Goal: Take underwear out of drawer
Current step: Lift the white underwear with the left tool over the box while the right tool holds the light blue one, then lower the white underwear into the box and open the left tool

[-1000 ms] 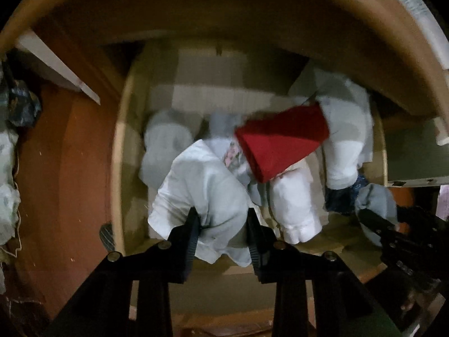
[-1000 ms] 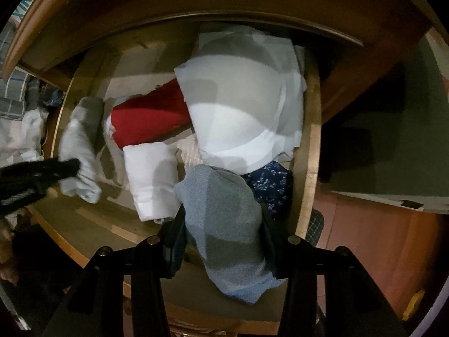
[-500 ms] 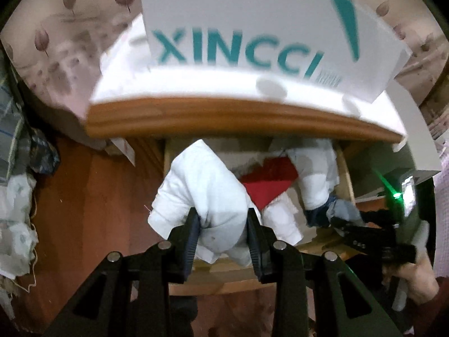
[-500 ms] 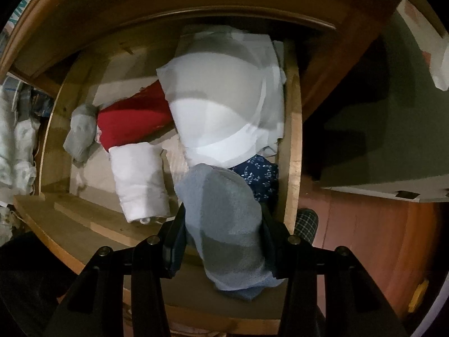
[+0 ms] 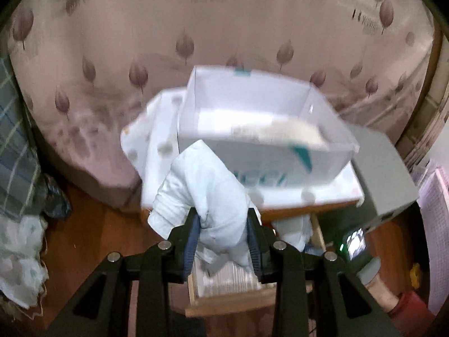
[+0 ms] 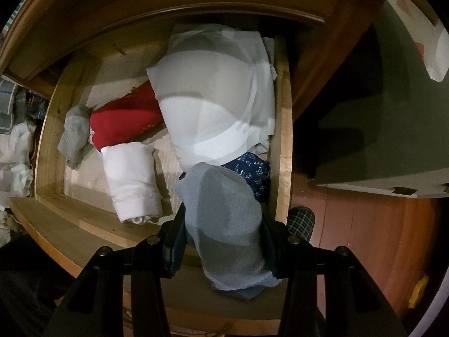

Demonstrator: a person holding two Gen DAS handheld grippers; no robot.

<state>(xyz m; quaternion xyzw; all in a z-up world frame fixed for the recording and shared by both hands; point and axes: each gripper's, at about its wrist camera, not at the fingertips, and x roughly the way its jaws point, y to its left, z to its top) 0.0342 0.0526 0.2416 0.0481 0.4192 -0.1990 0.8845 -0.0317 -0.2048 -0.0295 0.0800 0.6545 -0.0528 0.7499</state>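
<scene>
My left gripper (image 5: 223, 231) is shut on a white folded piece of underwear (image 5: 204, 193), held high above the open wooden drawer (image 5: 224, 304) and in front of a white box with teal lettering (image 5: 261, 134). My right gripper (image 6: 224, 241) points straight down over the drawer (image 6: 283, 140) and is shut on a grey-blue folded piece of underwear (image 6: 227, 224). Inside the drawer lie a large white garment (image 6: 216, 98), a red piece (image 6: 120, 126), a white roll (image 6: 132, 179), a small grey piece (image 6: 74, 134) and a dark blue patterned piece (image 6: 252, 168).
The white box stands on the cabinet top over a white cloth (image 5: 148, 140), before a leaf-patterned curtain (image 5: 112, 56). A grey box (image 5: 384, 168) sits to the right. Clothes pile (image 5: 19, 252) on the wooden floor at left. A checked slipper (image 6: 300, 221) shows beside the drawer.
My left gripper has risen out of the drawer with the white underwear and tilted up to face the box and curtain. The right gripper has stayed over the drawer with the grey-blue piece.
</scene>
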